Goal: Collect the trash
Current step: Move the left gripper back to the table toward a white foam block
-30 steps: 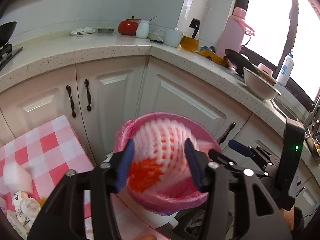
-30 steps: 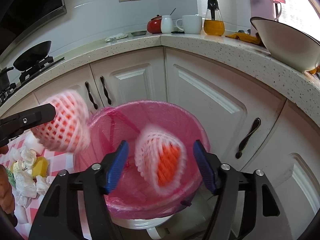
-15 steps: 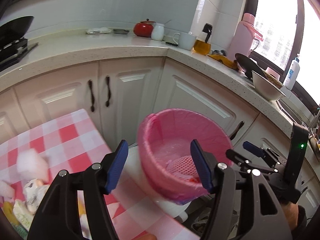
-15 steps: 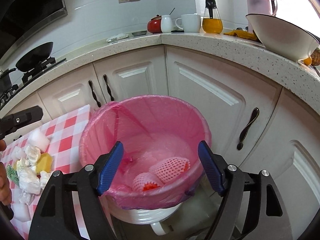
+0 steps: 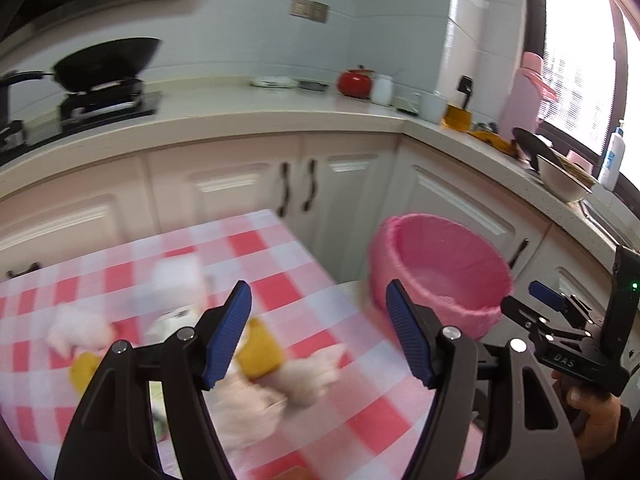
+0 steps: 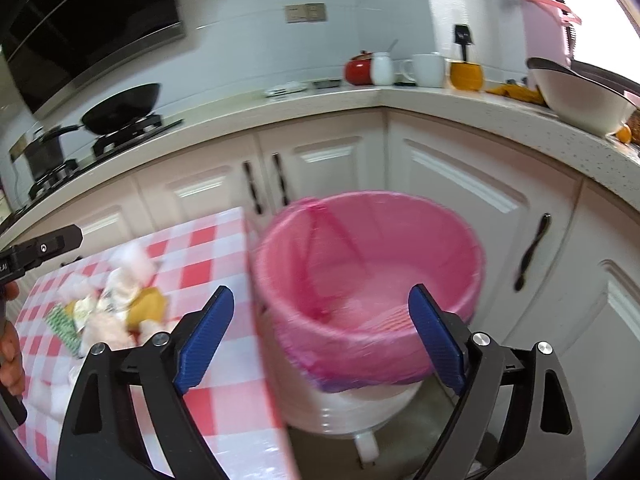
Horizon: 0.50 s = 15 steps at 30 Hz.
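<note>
Trash (image 5: 256, 364) lies heaped on the red-and-white checked tablecloth (image 5: 304, 296): crumpled white tissues, a yellow lump, a white foam piece, all blurred in the left wrist view. The right wrist view shows the same pile (image 6: 116, 304) with a green-and-white wrapper at its near edge.

A second ago each pair of tongs had a foam-netted orange fruit at or over the bin, the left one framed between its pads, the right one falling free. Both pieces now lie at the bottom of the pink-lined bin (image 6: 472, 248), where a patch of red-and-white netting (image 6: 388, 318) shows just above the liner's near rim.

The left gripper (image 5: 320, 332) has swung away from the bin; its view, filled by the pink liner a second ago, now looks across the table, with the bin (image 5: 440, 232) off to the right beyond the table's corner. Its jaws have just been opening and stand apart with nothing between them.

The right gripper (image 6: 322, 336) hangs in front of the bin, and its view takes in more of the table than before. Its jaws have just been opening and now gape wide, empty. In the left wrist view it (image 5: 532, 304) sits at the far right, held by a hand (image 5: 592, 408).
</note>
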### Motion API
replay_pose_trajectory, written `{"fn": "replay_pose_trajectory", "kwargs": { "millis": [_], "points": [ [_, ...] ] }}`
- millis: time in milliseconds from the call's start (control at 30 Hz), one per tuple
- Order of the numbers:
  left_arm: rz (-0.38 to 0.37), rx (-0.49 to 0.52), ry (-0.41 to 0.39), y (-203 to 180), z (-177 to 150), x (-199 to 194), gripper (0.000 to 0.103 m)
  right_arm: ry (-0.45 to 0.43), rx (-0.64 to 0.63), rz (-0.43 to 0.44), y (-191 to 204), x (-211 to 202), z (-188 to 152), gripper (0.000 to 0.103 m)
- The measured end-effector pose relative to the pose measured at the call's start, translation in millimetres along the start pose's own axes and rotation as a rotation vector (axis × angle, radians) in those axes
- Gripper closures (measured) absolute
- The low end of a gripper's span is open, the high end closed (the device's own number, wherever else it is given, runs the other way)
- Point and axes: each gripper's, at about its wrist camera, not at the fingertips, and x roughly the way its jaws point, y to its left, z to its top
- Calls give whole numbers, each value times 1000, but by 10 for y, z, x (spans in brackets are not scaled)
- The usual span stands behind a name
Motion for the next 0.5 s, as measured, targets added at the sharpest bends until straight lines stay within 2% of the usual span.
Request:
{"fn": "replay_pose_trajectory", "kwargs": {
  "millis": [333,500],
  "points": [
    [141,-68,-32,641,-389,-657,33,30,-49,102,655,-77,-314,19],
    [173,-90,-26,796,-611,-826,33,52,-94,153,973,-106,-478,19]
  ]
}}
